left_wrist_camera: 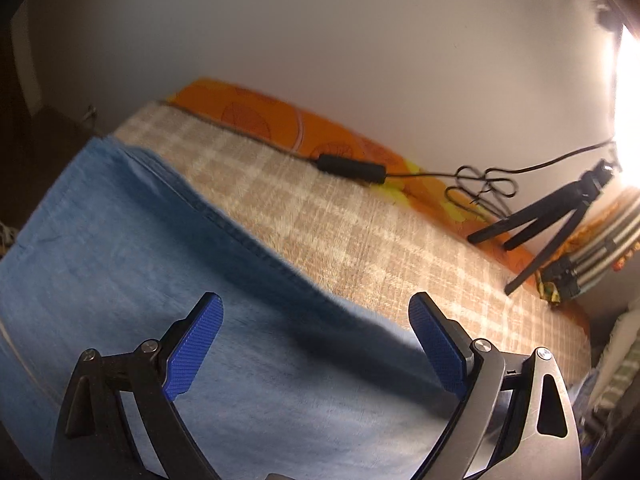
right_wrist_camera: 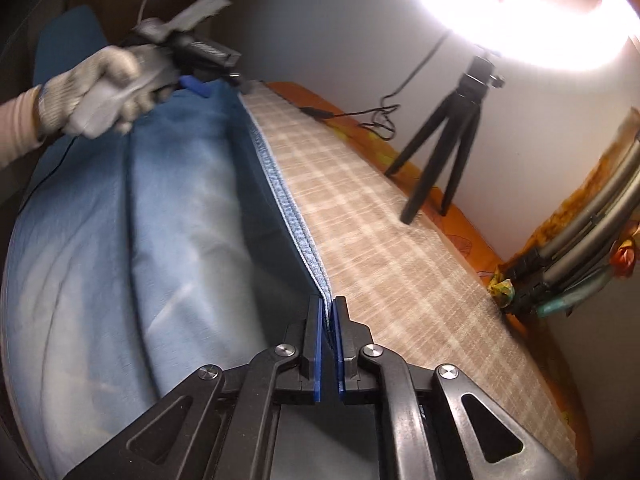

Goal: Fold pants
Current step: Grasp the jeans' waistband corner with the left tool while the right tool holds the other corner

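Observation:
Light blue denim pants (left_wrist_camera: 132, 264) lie along the near side of a beige checked bed cover (left_wrist_camera: 360, 236). My left gripper (left_wrist_camera: 316, 312) is open, its blue pads spread wide just above the denim, holding nothing. In the right wrist view the pants (right_wrist_camera: 168, 208) stretch away, with their seamed edge (right_wrist_camera: 280, 196) lifted. My right gripper (right_wrist_camera: 329, 312) is shut on that edge. The left gripper (right_wrist_camera: 196, 84), held by a gloved hand (right_wrist_camera: 104, 88), shows at the far end of the pants.
A black tripod (left_wrist_camera: 560, 216) (right_wrist_camera: 452, 132) stands on the orange sheet (left_wrist_camera: 280, 124) by the wall, under a bright ring light (right_wrist_camera: 520, 12). A black cable with an inline box (left_wrist_camera: 352, 168) runs along the cover's far edge. Metal tubes (right_wrist_camera: 592, 232) lean at right.

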The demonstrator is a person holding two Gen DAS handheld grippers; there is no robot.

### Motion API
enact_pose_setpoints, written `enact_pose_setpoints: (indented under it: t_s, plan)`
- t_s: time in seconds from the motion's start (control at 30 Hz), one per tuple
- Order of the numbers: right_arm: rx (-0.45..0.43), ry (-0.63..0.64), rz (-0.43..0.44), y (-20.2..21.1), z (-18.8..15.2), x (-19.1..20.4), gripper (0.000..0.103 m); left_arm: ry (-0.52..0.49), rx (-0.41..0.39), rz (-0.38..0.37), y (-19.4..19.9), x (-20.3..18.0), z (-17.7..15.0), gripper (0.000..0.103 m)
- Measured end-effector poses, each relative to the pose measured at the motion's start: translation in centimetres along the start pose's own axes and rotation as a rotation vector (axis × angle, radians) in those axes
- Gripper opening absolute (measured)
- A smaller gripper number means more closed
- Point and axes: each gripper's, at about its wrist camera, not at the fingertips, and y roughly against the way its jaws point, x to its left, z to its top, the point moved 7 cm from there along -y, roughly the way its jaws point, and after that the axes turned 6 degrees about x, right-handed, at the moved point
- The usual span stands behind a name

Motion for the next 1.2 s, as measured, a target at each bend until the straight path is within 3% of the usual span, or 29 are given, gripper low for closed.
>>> enact_pose_setpoints:
  t_s: [0.1, 0.2, 0.27, 0.33, 0.37, 0.4, 0.43, 0.63, 0.87, 1.07, 1.2]
  plan:
    - [-0.016, 0.009, -0.008, 0.6, -0.3, 0.5, 0.002, 0.086, 0.039, 0.01, -1.6, 0.9, 0.1, 0.094]
    - [-0.022, -0.002, -0.001, 0.9, -0.4, 0.4, 0.002, 0.193, 0.018, 0.029, -2.2, 3.0, 0.5, 0.091]
    - [-0.027, -0.001, -0.007, 1.3, -0.6, 0.5, 0.002, 0.229, -0.009, 0.038, -2.2, 4.2, 0.7, 0.078]
    - [-0.029, -0.008, -0.003, 1.6, -0.7, 0.7, 0.002, 0.232, -0.034, 0.045, -2.1, 5.0, 0.8, 0.045]
    - [-0.027, -0.009, -0.005, 1.7, -0.8, 0.7, 0.002, 0.219, -0.048, 0.047, -1.9, 5.2, 0.8, 0.036]
    - [-0.026, -0.009, -0.014, 1.7, -0.9, 0.8, 0.002, 0.199, -0.068, 0.05, -1.5, 5.5, 0.8, 0.02]
    - [-0.024, -0.006, -0.023, 1.8, -0.9, 1.0, 0.002, 0.189, -0.083, 0.051, -1.1, 5.7, 0.8, 0.013]
    - [-0.032, 0.011, -0.045, 3.0, -0.8, 1.8, 0.002, 0.145, -0.164, 0.011, 2.3, 6.2, 0.3, 0.009]
    - [-0.056, 0.061, -0.054, 7.7, -1.0, 4.9, 0.002, 0.104, -0.254, -0.023, 8.0, 6.6, -1.3, 0.008]
    - [-0.055, 0.099, 0.002, 11.8, -3.4, 10.2, 0.002, 0.097, -0.33, -0.056, 13.2, 8.8, -6.6, 0.008]
    - [-0.062, 0.092, 0.055, 13.5, -5.4, 13.5, 0.002, 0.126, -0.369, -0.051, 15.2, 11.8, -12.7, 0.008]
